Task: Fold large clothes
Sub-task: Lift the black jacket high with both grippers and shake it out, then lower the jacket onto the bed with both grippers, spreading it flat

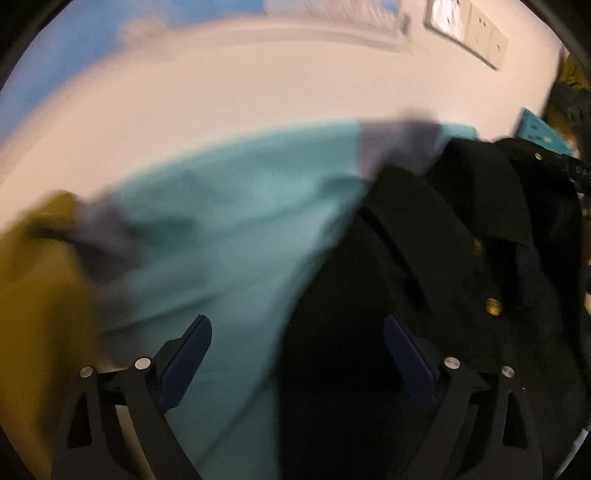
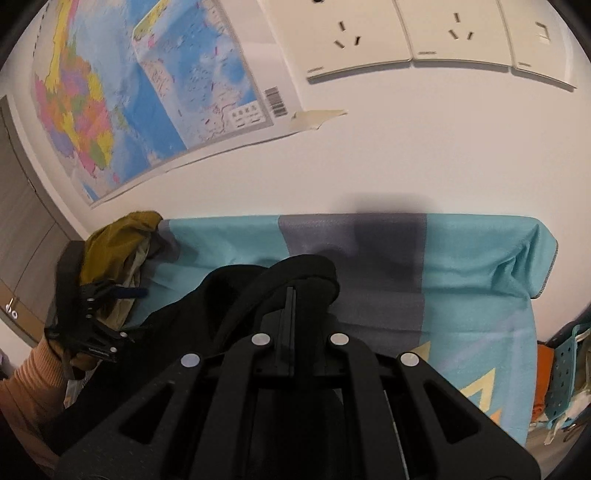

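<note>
We see a black garment [image 2: 236, 295] lying in a heap on a surface covered with a turquoise and grey cloth [image 2: 461, 258], which runs along the foot of a pale wall [image 2: 406, 147]. In the left wrist view the garment fills the right side, its collar and a brass button [image 1: 493, 306] showing, while the cloth spreads out to the left of it.

Our left gripper [image 1: 297, 332] hangs with its blue-padded fingers [image 1: 195, 343] spread wide, and nothing is caught between them; one finger stands over the turquoise cloth and the other over the black fabric. Whether either touches the fabric we cannot tell, as that view is blurred.

Our right gripper [image 2: 290, 295] has its fingers pressed together, with a fold of the black garment bunched around the tips. We cannot tell whether fabric is pinched between them.

An olive garment [image 2: 118, 240] lies crumpled at the far left end of the cloth. A map [image 2: 129, 92] is taped to the wall, and white sockets [image 2: 406, 33] sit beside it. A sleeve [image 2: 33, 373] in orange shows at the left edge of the right wrist view.
</note>
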A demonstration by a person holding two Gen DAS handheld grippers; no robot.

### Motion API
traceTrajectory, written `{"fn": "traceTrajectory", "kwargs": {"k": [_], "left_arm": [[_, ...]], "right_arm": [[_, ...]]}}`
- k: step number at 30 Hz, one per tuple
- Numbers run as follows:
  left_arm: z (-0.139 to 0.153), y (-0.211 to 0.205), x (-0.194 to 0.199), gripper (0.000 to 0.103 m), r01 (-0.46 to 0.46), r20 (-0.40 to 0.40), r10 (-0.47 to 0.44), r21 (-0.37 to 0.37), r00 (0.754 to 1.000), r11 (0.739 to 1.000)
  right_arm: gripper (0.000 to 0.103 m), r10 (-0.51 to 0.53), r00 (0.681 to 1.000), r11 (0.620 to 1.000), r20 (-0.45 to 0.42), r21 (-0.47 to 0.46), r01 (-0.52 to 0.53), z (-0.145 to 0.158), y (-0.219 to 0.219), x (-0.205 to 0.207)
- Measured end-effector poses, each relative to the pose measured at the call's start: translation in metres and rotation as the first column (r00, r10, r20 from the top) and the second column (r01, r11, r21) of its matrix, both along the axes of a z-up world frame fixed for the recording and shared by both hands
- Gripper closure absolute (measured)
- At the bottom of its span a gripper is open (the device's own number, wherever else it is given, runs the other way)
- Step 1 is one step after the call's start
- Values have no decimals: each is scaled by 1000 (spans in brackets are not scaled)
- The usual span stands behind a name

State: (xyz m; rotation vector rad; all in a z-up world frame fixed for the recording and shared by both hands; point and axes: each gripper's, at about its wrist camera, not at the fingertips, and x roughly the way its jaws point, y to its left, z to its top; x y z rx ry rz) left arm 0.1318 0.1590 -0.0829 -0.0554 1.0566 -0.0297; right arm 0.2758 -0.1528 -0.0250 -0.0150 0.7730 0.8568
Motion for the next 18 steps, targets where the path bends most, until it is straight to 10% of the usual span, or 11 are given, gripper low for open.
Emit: {"fn": "traceTrajectory", "kwargs": {"k": [4, 6, 15, 18], "left_arm": [[-10, -7, 1, 54, 43, -17, -43, -17, 999, 999], [-3, -8, -7, 100, 24, 18, -25, 19, 1000, 1000], [103, 34, -48, 99, -192, 299, 181, 7, 937, 981], [99, 37, -44, 98, -242, 296, 206, 88, 933, 966]], "right_arm": [[99, 1, 1000, 1000, -16, 31, 0, 0, 5, 3], [99, 16, 1000, 999, -1, 38, -16, 6, 10, 1], [100, 35, 972, 972, 231, 220, -87, 88, 14, -8], [99, -16, 998, 983, 68, 184, 4, 47, 19, 37]]}}
